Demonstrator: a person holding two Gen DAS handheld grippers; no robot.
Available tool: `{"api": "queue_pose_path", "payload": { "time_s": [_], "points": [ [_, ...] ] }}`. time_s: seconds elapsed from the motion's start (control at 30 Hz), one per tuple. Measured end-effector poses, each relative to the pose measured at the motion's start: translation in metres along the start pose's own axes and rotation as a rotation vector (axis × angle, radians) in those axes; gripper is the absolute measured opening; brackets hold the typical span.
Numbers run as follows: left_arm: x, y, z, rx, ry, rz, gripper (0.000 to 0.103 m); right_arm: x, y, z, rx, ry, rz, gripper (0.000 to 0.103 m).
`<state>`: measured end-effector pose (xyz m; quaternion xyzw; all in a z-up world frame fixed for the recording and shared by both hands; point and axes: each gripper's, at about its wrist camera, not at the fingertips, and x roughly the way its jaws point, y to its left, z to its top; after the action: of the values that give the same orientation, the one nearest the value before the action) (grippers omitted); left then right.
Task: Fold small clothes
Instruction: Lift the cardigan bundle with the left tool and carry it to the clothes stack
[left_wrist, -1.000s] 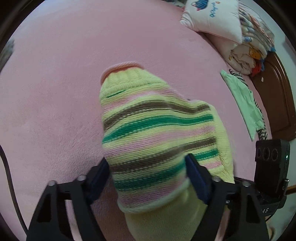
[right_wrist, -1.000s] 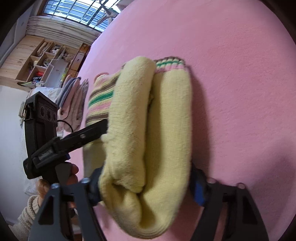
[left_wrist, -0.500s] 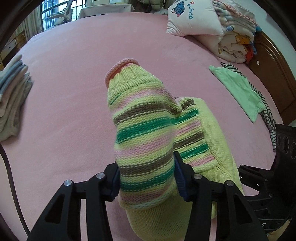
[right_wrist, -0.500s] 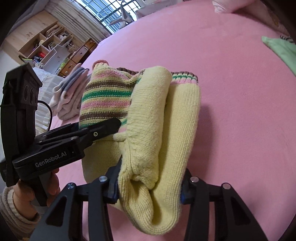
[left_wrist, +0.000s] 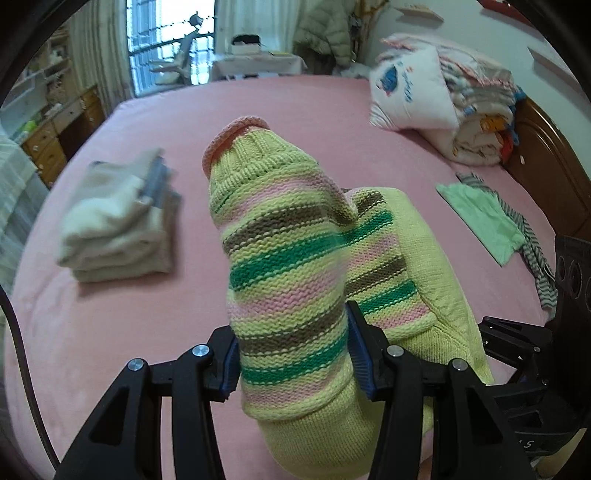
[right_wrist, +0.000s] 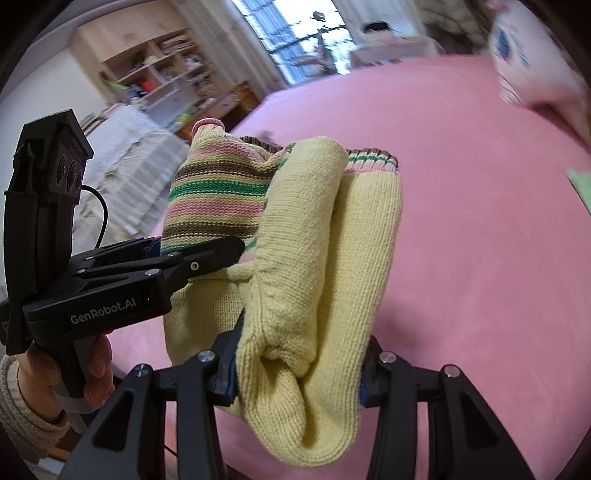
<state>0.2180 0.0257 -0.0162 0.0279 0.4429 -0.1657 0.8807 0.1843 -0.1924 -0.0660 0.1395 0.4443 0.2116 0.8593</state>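
A folded yellow knit sweater (left_wrist: 295, 266) with green, pink and brown stripes hangs in the air above the pink bed (left_wrist: 110, 332). My left gripper (left_wrist: 291, 354) is shut on its striped end, the blue pads pressing both sides. My right gripper (right_wrist: 299, 365) is shut on the plain yellow end of the same sweater (right_wrist: 317, 240). In the right wrist view the left gripper (right_wrist: 207, 251) shows from the side, held by a hand (right_wrist: 96, 373) in a cream sleeve. The sweater hides the bed right under it.
A stack of folded pale clothes (left_wrist: 118, 229) lies on the bed to the left. A green garment (left_wrist: 484, 218) and a striped one (left_wrist: 535, 251) lie at the right. Pillows and bedding (left_wrist: 443, 96) are piled by the wooden headboard (left_wrist: 546, 173). Shelves (right_wrist: 155, 77) stand beyond the bed.
Both grippers closed on the sweater and lifted it off the bed. The views tilted up, so the folded stack, window and shelves came into sight.
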Motion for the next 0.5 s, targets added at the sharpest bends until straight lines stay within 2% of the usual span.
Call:
{"api": "queue_pose_path", "payload": {
  "time_s": [0.13,0.27,0.5],
  "points": [
    [-0.040,0.054,0.028,0.003,-0.050,0.089,0.048,0.018,0.058,0.046,-0.054,-0.016,0.046,0.045],
    [-0.064,0.119,0.071,-0.008,-0.109,0.168,0.048,0.049,0.118,0.107,-0.113,-0.042,0.056,0.045],
    [-0.052,0.235,0.141,-0.028,-0.119,0.239,0.049,0.119,0.174,0.197,-0.079,-0.049,0.066,0.045]
  ]
}}
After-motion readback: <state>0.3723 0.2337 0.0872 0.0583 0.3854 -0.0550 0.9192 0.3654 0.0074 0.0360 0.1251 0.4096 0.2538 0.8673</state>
